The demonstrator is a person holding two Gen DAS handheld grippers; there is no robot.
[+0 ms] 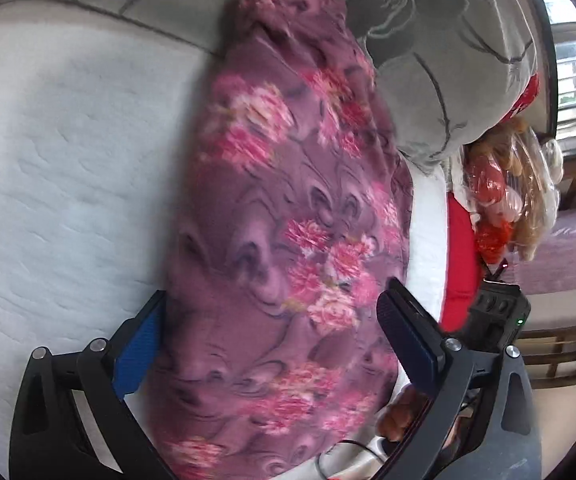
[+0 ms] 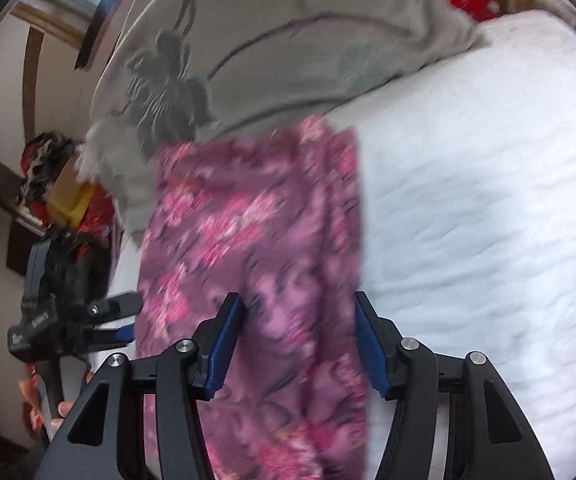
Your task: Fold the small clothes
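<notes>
White quilted bed (image 1: 67, 184) fills both views, with a grey flowered blanket (image 1: 428, 40) heaped at its far end and a clear plastic bag (image 1: 504, 188) of red and tan things beside it. Between lies the small garment (image 1: 288, 220) — purple fleece with pink blossoms, stretched long and narrow on the mattress, its far end touching the blanket. My left tool (image 1: 271, 348) stands wide apart over it; my right tool (image 2: 300, 344) is apart too — cloth between, pads not pressing.
</notes>
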